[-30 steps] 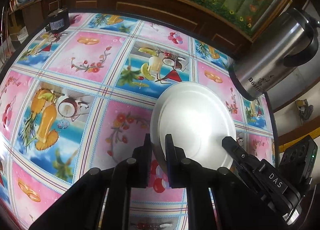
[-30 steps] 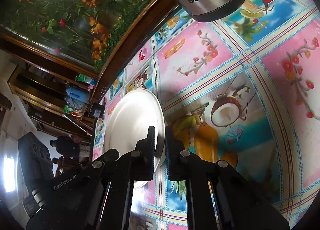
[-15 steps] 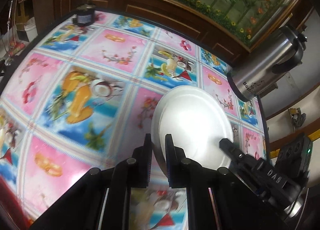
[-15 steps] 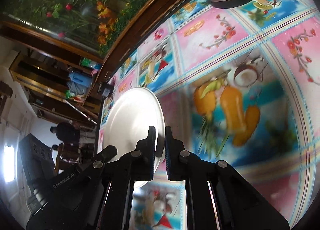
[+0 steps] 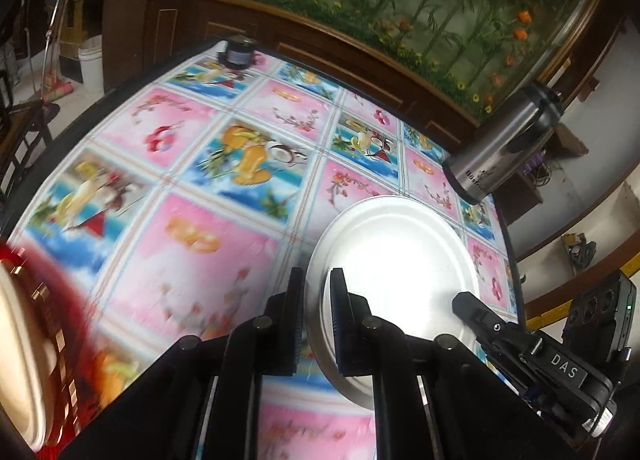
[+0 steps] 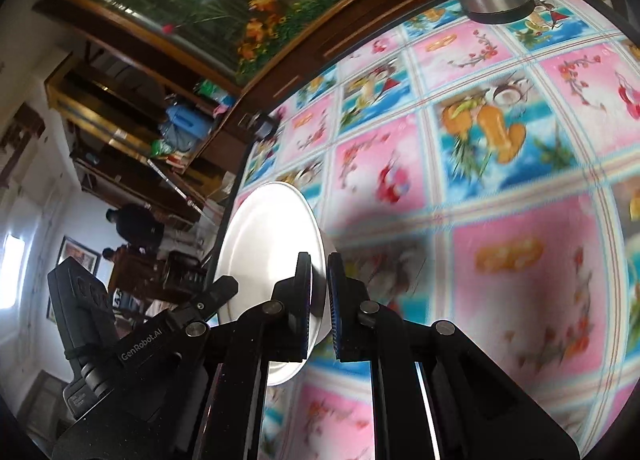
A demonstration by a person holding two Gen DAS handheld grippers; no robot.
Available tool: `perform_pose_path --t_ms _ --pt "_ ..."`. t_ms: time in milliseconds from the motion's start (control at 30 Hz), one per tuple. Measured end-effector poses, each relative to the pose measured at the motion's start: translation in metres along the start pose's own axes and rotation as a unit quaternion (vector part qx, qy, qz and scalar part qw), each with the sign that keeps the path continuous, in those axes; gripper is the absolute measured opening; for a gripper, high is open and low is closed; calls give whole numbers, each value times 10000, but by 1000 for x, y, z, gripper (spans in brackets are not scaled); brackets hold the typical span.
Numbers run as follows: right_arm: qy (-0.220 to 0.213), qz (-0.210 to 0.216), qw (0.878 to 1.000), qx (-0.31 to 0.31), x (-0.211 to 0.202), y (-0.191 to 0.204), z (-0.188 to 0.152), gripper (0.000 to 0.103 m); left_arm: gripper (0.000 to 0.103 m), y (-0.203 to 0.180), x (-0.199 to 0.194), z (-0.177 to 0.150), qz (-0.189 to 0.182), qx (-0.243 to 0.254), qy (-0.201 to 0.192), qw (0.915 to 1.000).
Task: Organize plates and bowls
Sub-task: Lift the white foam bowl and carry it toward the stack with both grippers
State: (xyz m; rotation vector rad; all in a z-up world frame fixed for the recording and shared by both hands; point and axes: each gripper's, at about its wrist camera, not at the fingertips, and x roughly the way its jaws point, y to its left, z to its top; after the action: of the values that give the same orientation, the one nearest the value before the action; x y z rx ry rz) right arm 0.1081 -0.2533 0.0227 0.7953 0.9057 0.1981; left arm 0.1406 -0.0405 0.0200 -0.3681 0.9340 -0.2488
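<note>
Both of my claws have carried the white plate (image 5: 394, 260) up off the flowery table (image 5: 192, 260), my left claw (image 5: 316, 320) and right claw (image 6: 319, 300) each pinching its rim, toward a red-and-gold dish (image 5: 24, 340), so I think stacking comes next.

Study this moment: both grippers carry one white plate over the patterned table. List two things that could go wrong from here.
1. The left gripper and right gripper each pinch only the rim of the white plate; uneven motion could twist it loose.
2. A red-and-gold dish sits blurred at the left edge; lowering the plate carelessly may knock it.
</note>
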Motion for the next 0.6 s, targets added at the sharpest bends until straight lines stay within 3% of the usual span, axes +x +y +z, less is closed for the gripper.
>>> perform_pose_path --t_ms 300,600 --pt "270 243 9985 -409 -6 56 -52 8 11 46 -77 -27 118 -174 -366 9991" --pt "809 602 9898 -1011 29 135 -106 8 10 119 -154 -44 517 -550 -793 9940"
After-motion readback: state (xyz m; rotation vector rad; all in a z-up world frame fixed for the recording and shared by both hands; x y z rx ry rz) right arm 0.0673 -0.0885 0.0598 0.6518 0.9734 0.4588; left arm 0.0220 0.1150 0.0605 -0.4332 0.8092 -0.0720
